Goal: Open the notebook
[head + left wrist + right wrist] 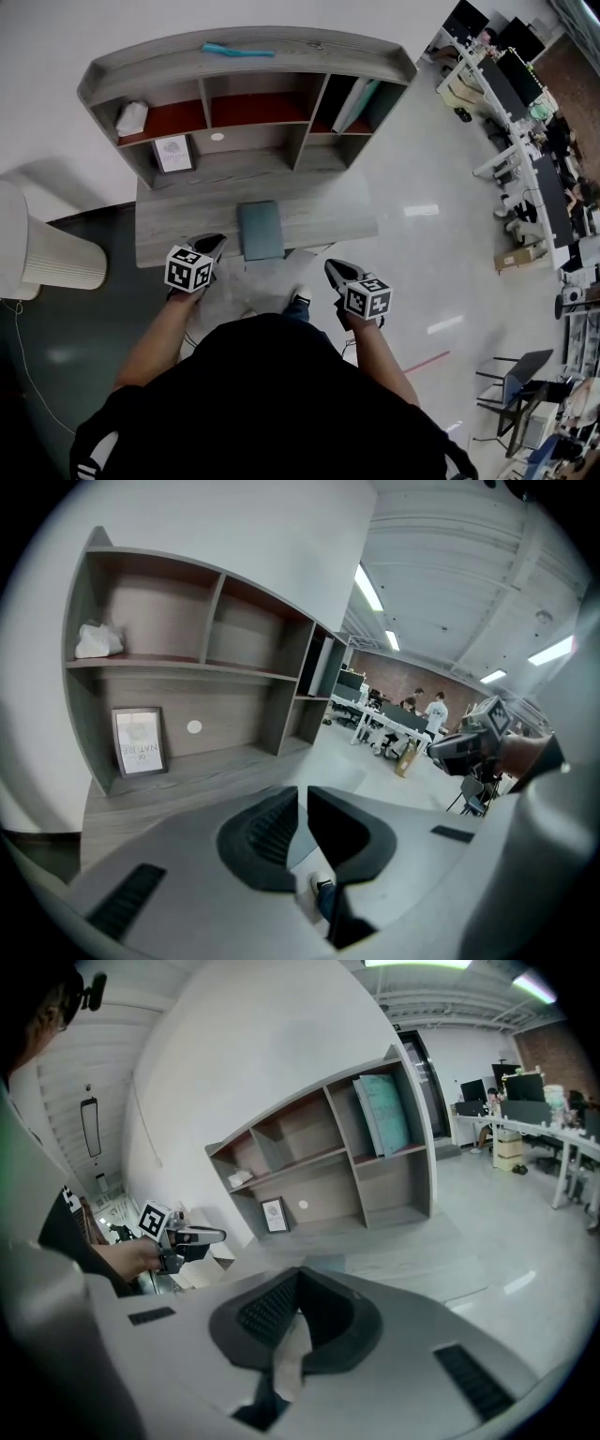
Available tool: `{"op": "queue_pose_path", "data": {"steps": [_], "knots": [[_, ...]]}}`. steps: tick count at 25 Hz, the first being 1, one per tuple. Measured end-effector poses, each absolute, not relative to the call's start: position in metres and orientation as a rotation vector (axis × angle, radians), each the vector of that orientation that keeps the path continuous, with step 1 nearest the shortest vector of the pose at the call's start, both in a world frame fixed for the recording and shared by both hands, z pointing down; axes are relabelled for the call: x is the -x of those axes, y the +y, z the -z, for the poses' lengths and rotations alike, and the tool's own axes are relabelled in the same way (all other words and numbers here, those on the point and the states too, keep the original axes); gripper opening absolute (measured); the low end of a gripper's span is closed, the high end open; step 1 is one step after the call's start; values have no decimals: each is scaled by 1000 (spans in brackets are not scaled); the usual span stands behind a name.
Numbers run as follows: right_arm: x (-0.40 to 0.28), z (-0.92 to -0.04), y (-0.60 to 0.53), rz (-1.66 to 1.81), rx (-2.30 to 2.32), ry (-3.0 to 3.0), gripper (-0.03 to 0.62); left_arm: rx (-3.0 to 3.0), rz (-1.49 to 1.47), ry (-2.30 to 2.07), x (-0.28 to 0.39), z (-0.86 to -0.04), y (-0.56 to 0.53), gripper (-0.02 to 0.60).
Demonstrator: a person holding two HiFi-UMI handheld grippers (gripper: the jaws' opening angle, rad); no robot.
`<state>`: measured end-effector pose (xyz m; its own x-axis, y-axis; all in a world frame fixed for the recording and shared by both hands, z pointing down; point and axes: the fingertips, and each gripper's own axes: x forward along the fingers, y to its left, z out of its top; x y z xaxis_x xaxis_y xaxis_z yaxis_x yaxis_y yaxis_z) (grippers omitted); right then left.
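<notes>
We hold a claw in each hand, elbows bent and both bare forearms reaching forward from our black top. Our left claw (pixel 214 244) is out on the left, tips pointing far and a little right, with our left forearm (pixel 153 342) angled in behind it. Its jaws stand pressed nearly together, only a thin slit between them, gripping nothing. Our right claw (pixel 335 270) is on the right, slightly nearer to us, tips pointing far and left, our right forearm (pixel 382 361) behind it. Its jaws meet at the tips, empty too. The two claws are well apart.
</notes>
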<state>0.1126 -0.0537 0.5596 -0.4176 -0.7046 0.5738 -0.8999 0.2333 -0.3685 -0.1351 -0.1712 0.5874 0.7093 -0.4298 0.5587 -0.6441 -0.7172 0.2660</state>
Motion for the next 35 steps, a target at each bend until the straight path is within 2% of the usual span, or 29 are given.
{"op": "queue_pose_path", "data": {"steps": [18, 35], "knots": [[-174, -611, -93, -1064, -1376, -2148, 2, -2363, -822, -762, 65, -655, -176, 38], [-193, -661, -102, -1166, -1244, -2093, 2, -2347, -1034, -727, 16, -724, -175, 40]]}}
